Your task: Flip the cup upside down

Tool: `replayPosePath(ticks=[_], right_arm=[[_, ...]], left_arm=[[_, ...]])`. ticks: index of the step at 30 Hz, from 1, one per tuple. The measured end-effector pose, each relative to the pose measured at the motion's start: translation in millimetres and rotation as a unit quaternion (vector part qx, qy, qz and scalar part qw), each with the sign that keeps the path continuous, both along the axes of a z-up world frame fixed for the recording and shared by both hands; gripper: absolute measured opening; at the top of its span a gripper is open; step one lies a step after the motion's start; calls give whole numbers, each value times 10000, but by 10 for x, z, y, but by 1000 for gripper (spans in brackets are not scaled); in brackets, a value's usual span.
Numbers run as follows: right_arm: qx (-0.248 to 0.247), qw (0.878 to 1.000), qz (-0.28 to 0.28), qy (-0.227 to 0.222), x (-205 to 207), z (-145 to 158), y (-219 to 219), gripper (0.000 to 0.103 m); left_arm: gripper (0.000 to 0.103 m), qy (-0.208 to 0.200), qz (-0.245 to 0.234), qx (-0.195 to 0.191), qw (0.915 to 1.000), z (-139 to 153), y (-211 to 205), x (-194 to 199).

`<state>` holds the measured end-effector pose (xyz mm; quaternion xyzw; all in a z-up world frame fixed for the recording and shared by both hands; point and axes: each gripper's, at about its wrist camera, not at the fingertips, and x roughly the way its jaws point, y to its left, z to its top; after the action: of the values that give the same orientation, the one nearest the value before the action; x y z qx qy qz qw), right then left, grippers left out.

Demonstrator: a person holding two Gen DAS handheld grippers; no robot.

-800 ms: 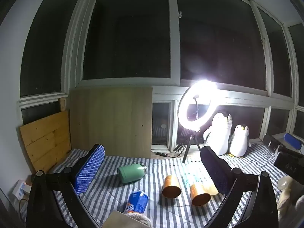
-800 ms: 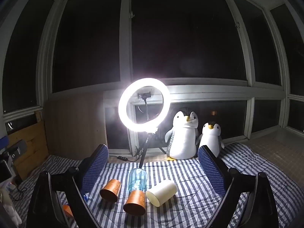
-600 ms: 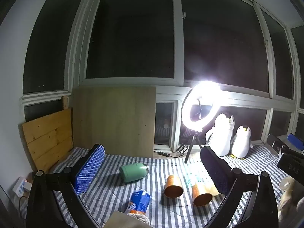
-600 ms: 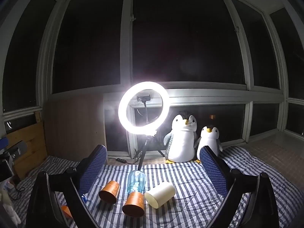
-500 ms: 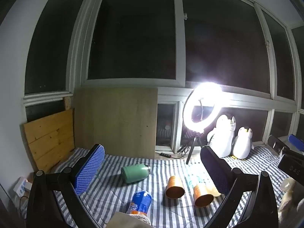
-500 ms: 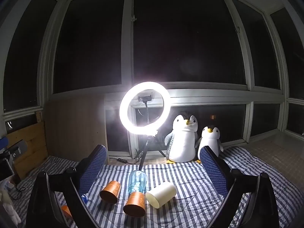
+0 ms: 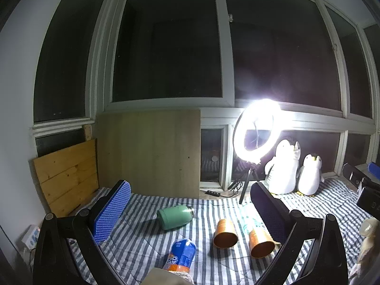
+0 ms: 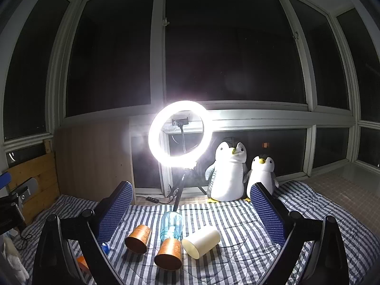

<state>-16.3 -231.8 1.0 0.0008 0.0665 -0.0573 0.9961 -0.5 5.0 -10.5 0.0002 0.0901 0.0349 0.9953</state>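
Several cups lie on their sides on a blue-and-white striped blanket (image 8: 237,223). Two copper-coloured cups (image 8: 138,238) (image 8: 169,253) point their mouths toward me, also in the left wrist view (image 7: 225,233) (image 7: 261,239). A cream cup (image 8: 201,241) lies right of them and a clear blue cup (image 8: 172,223) lies behind. A green cup (image 7: 175,216) lies further left. My left gripper (image 7: 190,204) is open and empty, held above the blanket short of the cups. My right gripper (image 8: 191,204) is open and empty, also short of them.
A lit ring light on a tripod (image 8: 180,133) stands behind the cups, with a cable and two plush penguins (image 8: 227,173) (image 8: 262,174) by the window. A blue soda can (image 7: 182,254) lies near the left gripper. Wooden boards (image 7: 147,152) lean at the back left.
Both views have drifted slightly; the scene has shifted a little to the right and down in the left wrist view. The cups have not moved and both grippers stay open.
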Motion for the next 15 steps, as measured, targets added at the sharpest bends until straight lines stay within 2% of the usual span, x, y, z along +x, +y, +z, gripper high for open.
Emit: replayPosePath(ticks=[15], right_arm=[[-4, 10000, 14, 21, 21, -52, -23, 98]], left_arm=[[102, -28, -95, -41, 9999, 3, -2, 7]])
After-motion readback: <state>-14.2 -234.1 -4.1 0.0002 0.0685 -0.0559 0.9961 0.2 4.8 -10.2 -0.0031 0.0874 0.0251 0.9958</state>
